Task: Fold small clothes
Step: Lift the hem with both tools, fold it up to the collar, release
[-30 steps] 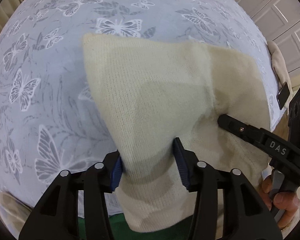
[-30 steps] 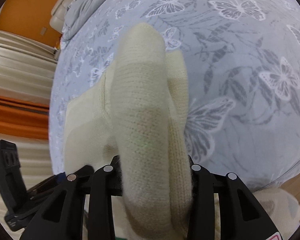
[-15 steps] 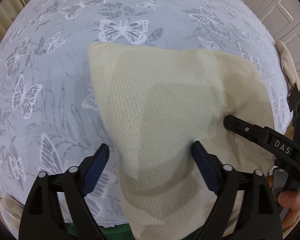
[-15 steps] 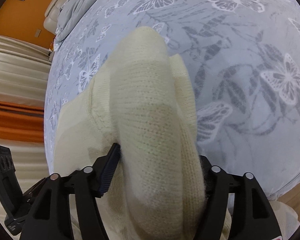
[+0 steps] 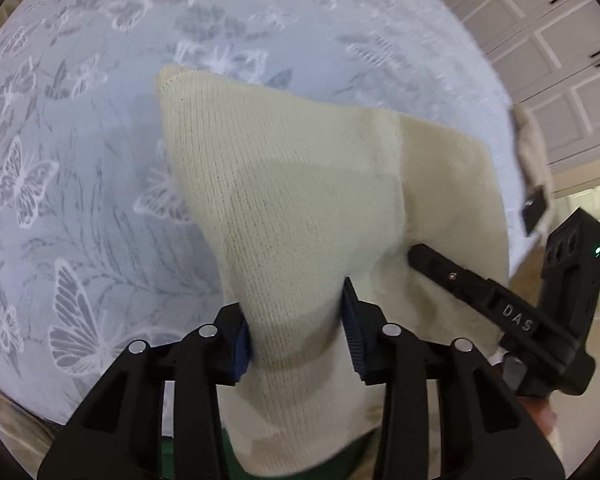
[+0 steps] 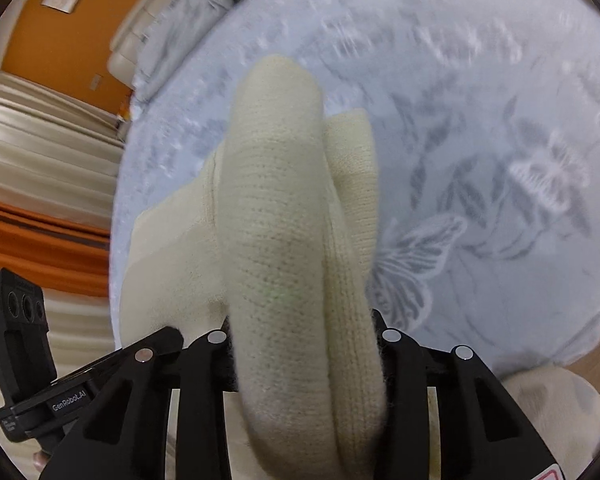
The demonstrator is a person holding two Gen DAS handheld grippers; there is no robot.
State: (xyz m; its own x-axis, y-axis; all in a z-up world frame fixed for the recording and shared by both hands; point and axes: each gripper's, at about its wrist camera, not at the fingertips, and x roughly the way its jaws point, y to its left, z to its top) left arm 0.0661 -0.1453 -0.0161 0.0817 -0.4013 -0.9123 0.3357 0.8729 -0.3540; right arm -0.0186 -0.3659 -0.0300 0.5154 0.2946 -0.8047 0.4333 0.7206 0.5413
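Observation:
A cream knitted garment (image 5: 300, 208) is held above the butterfly-print bed cover (image 5: 80, 184). My left gripper (image 5: 296, 334) is shut on its near edge, with the cloth bunched between the blue pads. My right gripper (image 6: 300, 344) is shut on another bunched part of the same garment (image 6: 276, 208), which rises as a thick fold in front of the camera. The right gripper's body also shows in the left wrist view (image 5: 500, 304), close to the right of the left gripper. The left gripper's body shows in the right wrist view (image 6: 24, 344), at the lower left.
The pale blue bed cover (image 6: 500, 160) fills both views. A beige cloth (image 5: 532, 152) lies at the bed's right edge. White cabinet doors (image 5: 552, 60) stand beyond. An orange wall and a grey pillow (image 6: 172, 40) are at the bed's far end.
Half a second ago both grippers had opened around the garment. Now both have shut on it again, and both views are blurred by motion.

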